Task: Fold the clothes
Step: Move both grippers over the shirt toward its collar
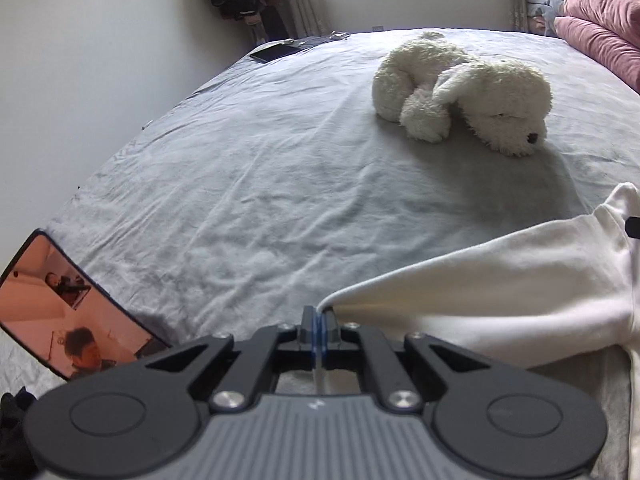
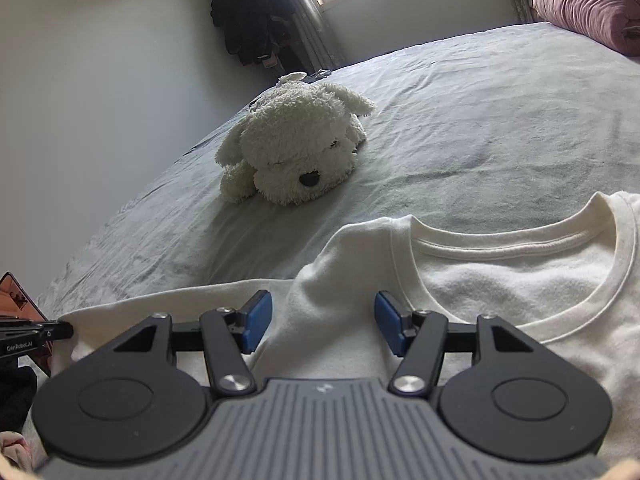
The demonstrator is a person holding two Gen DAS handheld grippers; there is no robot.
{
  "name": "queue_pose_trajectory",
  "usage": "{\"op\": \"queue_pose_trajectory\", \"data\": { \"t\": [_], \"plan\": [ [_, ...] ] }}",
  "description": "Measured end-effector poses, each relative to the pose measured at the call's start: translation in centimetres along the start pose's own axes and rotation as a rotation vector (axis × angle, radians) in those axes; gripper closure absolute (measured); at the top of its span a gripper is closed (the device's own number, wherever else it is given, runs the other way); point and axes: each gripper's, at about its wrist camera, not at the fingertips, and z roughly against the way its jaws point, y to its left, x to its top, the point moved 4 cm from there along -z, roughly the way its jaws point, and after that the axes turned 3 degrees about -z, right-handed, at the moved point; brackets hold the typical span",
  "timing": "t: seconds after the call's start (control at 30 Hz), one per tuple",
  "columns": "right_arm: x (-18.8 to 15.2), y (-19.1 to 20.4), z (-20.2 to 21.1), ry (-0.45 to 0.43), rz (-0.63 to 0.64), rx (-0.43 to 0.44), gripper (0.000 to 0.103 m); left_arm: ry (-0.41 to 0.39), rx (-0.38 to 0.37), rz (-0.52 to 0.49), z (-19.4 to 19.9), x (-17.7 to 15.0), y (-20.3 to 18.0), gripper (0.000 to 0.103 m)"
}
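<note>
A white T-shirt [image 2: 500, 280] lies face up on the grey bed sheet [image 1: 240, 184], its round collar [image 2: 568, 240] to the right in the right wrist view. My left gripper [image 1: 318, 326] is shut on the end of the shirt's sleeve [image 1: 460, 284], which stretches away to the right from its blue pads. In the right wrist view the left gripper [image 2: 60, 330] shows at the left edge, at the sleeve's tip. My right gripper [image 2: 323, 322] is open just over the shirt's shoulder, and a raised hump of cloth sits between its blue pads [image 2: 258, 320] without being pinched.
A white plush dog [image 1: 460, 96] [image 2: 296, 144] lies on the bed beyond the shirt. A phone [image 1: 68, 312] with a lit screen sits at the bed's near left. Pink quilts [image 2: 592, 4] are piled at the far right. A dark slab [image 1: 272, 52] lies by the far edge.
</note>
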Motion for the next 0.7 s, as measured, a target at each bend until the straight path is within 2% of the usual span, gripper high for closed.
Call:
{"op": "queue_pose_trajectory", "data": {
  "t": [0.1,0.2,0.27,0.33,0.4,0.57,0.7],
  "plan": [
    [0.0,-0.2,-0.1,-0.007,0.011,-0.008,0.042,0.055,0.026,-0.069,-0.4,-0.5,-0.6,0.100],
    [0.1,-0.5,0.0,-0.008,0.004,-0.005,0.042,0.063,0.037,-0.099,-0.1,-0.6,-0.9,0.092],
    [0.2,-0.6,0.2,-0.014,0.000,-0.007,0.042,0.036,0.007,-0.088,0.6,0.0,-0.9,0.087],
    [0.3,-0.7,0.4,-0.022,0.001,-0.011,0.042,0.006,-0.034,-0.068,1.1,0.6,-0.9,0.060],
    [0.5,-0.7,0.6,-0.033,0.008,-0.018,0.042,-0.012,-0.077,-0.046,1.2,1.4,-1.0,0.058],
    [0.8,-1.0,0.8,-0.061,0.031,-0.052,0.042,-0.036,-0.099,-0.073,1.1,2.9,-2.6,0.057],
    [1.0,-1.7,0.9,-0.070,0.030,-0.075,0.042,-0.014,-0.227,-0.142,-0.3,4.3,-6.4,0.053]
  ]
}}
